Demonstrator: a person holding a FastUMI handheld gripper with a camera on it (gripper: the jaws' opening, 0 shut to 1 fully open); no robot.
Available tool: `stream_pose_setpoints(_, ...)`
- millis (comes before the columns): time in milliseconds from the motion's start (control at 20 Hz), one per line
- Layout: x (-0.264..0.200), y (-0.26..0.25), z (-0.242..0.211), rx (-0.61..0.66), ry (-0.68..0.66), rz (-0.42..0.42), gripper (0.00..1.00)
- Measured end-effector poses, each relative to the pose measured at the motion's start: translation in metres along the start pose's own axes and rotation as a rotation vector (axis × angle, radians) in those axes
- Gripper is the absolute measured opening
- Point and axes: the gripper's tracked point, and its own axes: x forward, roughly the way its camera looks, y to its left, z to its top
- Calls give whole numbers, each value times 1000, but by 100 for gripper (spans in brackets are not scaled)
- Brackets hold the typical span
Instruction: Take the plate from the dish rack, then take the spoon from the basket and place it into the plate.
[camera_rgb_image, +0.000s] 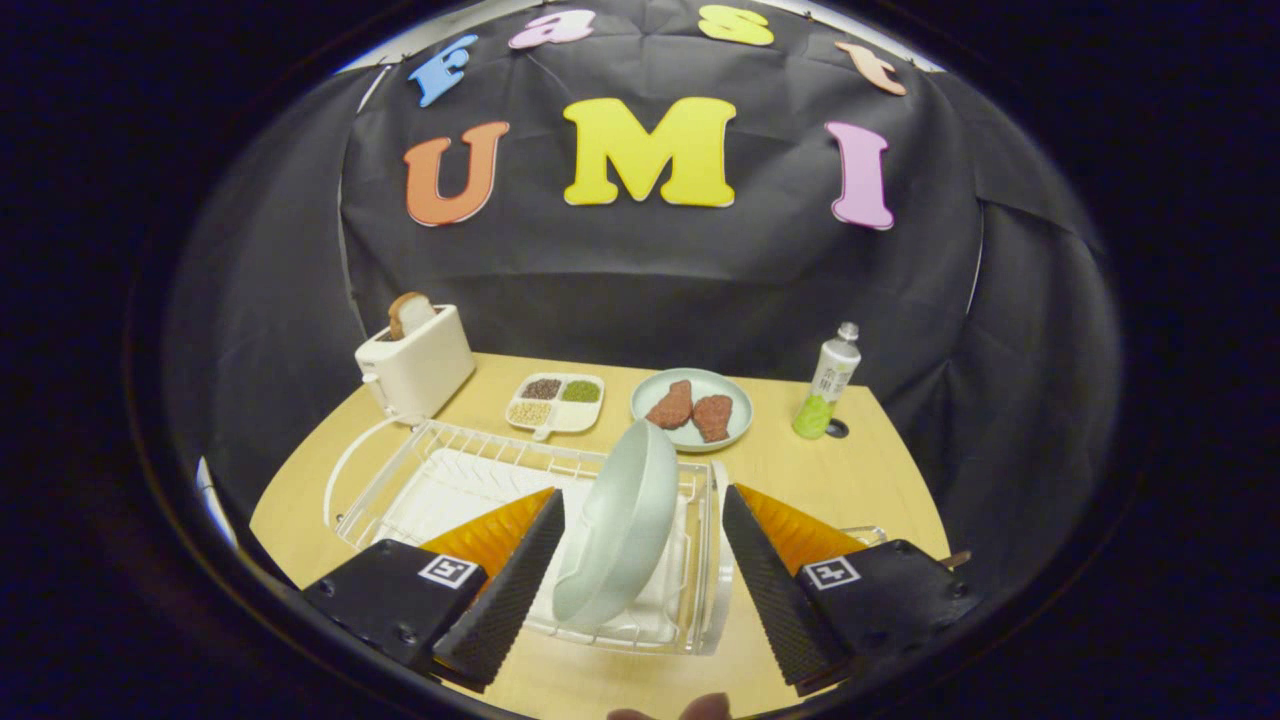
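From the gripper view we've got the gripper (640, 560) with its jaws spread wide, gripping nothing. The plate (620, 525) stands on edge in the rack (480, 470), right between the fingers, and we can't tell if either touches it. Beyond on the table (860, 480): a toaster (415, 365), a tray (556, 402), a meat dish (692, 408), a bottle (828, 384).

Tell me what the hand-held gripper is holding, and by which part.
Nothing. The hand-held gripper is open, its fingers either side of the upright plate in the dish rack, not touching it.
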Motion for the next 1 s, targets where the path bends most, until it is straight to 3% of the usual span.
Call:
stream_pose_setpoints(200, 29, 11, -10, 113, 114, 38, 99)
stream_pose_setpoints(700, 52, 9, -16, 159, 200, -27, 67)
stream_pose_setpoints(800, 55, 9, -20, 174, 216, -36, 56)
stream_pose_setpoints(850, 54, 7, -20, 182, 218, -52, 46)
stream_pose_setpoints(1000, 51, 3, -21, 182, 229, -109, 39)
